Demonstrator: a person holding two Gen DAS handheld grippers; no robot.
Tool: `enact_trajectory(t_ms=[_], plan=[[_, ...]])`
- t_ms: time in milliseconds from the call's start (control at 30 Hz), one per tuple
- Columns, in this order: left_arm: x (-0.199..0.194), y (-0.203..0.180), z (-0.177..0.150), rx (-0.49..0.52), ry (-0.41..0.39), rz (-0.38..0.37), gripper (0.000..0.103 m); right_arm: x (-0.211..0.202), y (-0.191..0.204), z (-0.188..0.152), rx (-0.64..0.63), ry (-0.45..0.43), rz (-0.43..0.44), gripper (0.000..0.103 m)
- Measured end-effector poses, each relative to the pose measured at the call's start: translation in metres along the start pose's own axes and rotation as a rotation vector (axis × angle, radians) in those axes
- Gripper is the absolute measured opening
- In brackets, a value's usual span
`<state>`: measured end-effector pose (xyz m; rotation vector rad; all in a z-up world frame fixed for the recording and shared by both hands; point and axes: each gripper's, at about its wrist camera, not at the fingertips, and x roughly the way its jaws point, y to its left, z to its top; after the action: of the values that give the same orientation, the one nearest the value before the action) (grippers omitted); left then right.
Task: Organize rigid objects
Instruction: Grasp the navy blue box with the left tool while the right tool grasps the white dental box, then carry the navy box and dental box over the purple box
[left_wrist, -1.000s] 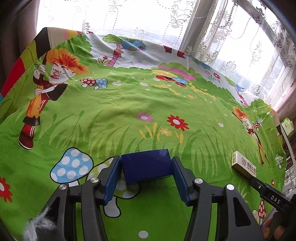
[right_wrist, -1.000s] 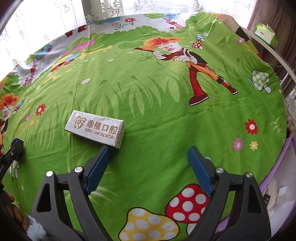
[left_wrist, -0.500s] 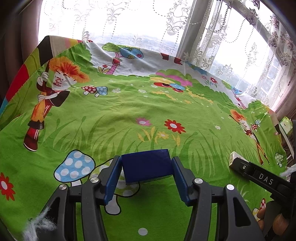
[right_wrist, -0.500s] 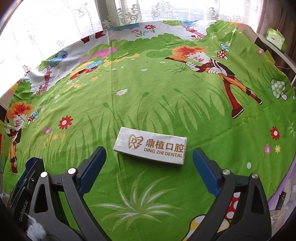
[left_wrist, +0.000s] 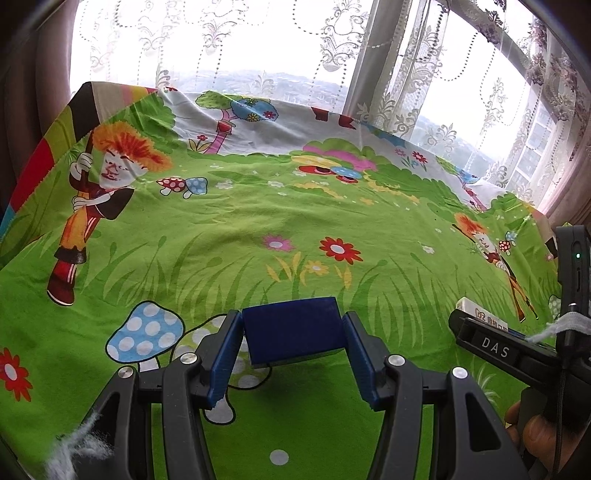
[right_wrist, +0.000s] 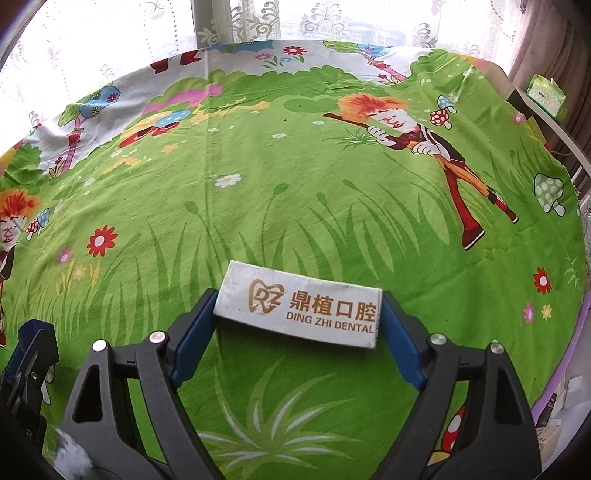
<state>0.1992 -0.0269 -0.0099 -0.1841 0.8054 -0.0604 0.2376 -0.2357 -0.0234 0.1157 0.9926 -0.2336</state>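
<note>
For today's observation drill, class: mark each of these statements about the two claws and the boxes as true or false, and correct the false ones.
1. The left claw grips a dark blue block. True.
2. The white box reads "DING ZHI DENTAL". True.
3. The white box lies outside the right claw. False: it sits between the fingers, which are closing on its two ends.
4. The cloth under the boxes is plain white. False: it is bright green with cartoon mushrooms, flowers and figures.
5. The blue block sits on top of the white box. False: they are apart, one in each claw.
</note>
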Motion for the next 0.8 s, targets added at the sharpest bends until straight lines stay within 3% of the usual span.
enact_trajectory(t_ms=[800], plan=[[-0.069, -0.019, -0.034, 0.049, -0.026, 0.009, 0.056, -0.078, -0.017, -0.053, -0.098, -0.073, 0.094, 0.086]])
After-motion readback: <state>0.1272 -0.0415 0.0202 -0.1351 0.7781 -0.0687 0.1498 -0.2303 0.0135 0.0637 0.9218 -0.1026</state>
